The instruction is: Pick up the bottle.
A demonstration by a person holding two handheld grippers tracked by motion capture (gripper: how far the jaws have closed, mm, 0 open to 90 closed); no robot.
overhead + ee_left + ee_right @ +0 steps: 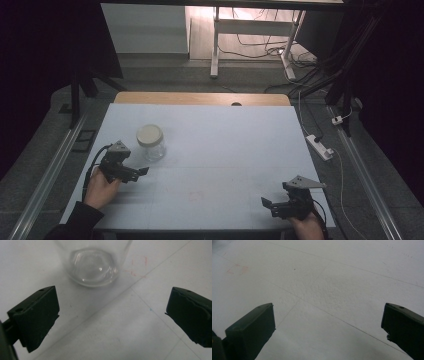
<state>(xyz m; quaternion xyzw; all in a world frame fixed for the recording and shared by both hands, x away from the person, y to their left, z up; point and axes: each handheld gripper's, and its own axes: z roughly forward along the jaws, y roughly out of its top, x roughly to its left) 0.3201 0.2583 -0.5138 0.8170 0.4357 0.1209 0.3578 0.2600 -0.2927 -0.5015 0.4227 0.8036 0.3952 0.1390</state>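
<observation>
White tabletop (225, 145) holds a glass jar (151, 142) just ahead of the left gripper (140, 172), whose fingers gape wide and empty, so slide straight around it, then squeeze gently.

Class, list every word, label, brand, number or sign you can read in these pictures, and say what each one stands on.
There is no readable text.
The glass jar bears no label, and its pale lid is plain.
The faint reddish marks on the white table are sketchy lines, too faint to read as letters or numbers.
The left hand-held gripper and right hand-held gripper show no brand.
</observation>
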